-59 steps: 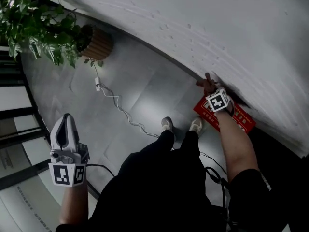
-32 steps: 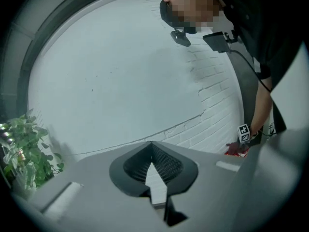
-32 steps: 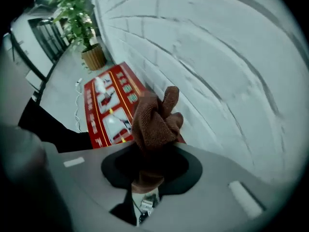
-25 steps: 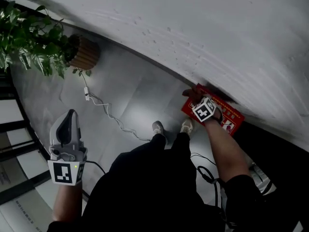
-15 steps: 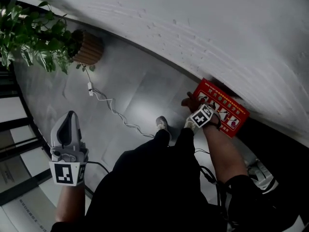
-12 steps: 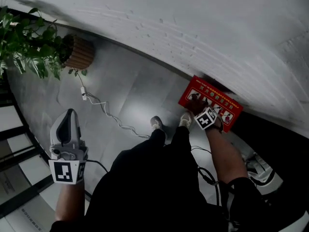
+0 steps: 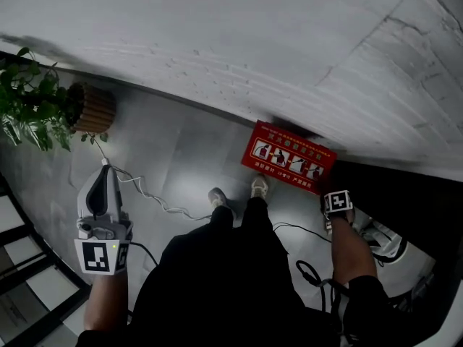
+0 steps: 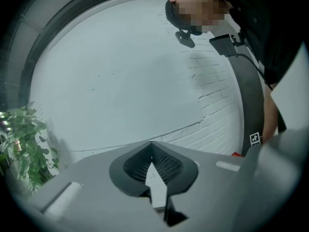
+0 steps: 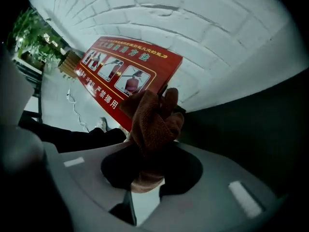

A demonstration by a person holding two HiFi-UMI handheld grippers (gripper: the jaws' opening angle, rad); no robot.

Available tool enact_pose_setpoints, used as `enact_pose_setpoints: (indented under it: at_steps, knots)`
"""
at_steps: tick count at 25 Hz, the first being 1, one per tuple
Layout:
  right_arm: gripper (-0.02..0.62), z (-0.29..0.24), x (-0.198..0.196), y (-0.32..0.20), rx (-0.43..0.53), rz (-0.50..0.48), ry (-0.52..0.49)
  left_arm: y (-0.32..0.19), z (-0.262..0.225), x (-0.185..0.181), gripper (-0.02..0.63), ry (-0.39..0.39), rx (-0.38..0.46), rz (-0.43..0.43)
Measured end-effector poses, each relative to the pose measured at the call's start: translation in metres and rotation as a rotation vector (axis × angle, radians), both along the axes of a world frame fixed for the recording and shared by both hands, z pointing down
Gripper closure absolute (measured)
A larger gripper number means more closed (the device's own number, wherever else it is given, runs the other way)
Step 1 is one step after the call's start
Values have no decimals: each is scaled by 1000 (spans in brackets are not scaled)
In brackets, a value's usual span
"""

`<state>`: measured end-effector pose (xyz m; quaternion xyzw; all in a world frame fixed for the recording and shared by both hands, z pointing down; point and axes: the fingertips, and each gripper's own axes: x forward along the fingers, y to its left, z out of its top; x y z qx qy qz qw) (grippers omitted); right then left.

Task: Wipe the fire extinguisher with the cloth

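Clamping the brown cloth (image 9: 155, 116), the right hand-held gripper (image 9: 149, 151) has jaw tips hidden behind it.

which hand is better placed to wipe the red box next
Right. The right gripper has the brown cloth shut between its fingers and sits just beside the red box by the wall. The left gripper is shut on nothing, off near the plant.

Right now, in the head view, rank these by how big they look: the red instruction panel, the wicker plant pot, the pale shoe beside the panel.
Largest: red instruction panel.
Next: wicker plant pot, partly hidden by leaves.
Smallest: pale shoe, clearly.
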<state>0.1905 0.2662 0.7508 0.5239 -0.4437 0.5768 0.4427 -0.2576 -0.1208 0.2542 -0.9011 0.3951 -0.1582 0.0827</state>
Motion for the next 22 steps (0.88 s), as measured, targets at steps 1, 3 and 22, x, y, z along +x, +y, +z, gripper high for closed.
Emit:
enact_pose_setpoints:
  at_steps: [1, 3, 22]
  knots:
    - [500, -5, 3, 0, -10, -26, 22, 0, 0, -4, 607, 6, -2, -18]
    - [500, -11, -7, -30, 19, -137, 35, 3, 0, -16, 606, 4, -3, -58]
    - [499, 10, -125, -310, 348, -550, -81, 48, -9, -107, 606, -125, -58, -333]
